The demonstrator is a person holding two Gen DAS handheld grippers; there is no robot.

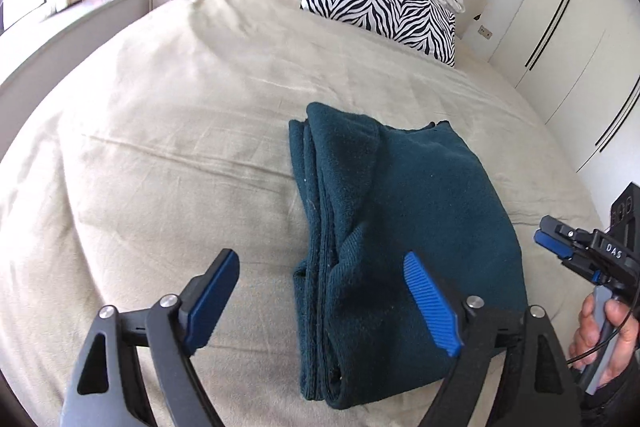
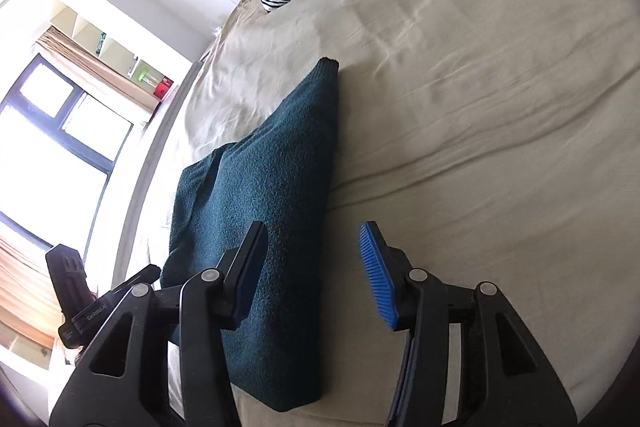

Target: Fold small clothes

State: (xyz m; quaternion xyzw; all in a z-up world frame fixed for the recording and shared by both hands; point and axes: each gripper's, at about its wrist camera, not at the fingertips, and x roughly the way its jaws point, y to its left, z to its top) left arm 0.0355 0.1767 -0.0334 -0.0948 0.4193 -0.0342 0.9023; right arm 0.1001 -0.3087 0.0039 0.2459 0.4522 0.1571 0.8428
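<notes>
We see the folded garment (image 1: 404, 227) lying on the bed (image 1: 168, 131), near its front edge. Our left tool (image 1: 320, 303) is wide open above it, empty. Our right tool (image 2: 316, 275) is also wide open, holding nothing.

- Dark teal fleece garment (image 1: 404, 211), folded into a long, narrow stack of several layers; the layered edges run along its left side.
- It lies flat, with a ribbed hem showing at its near end.
</notes>
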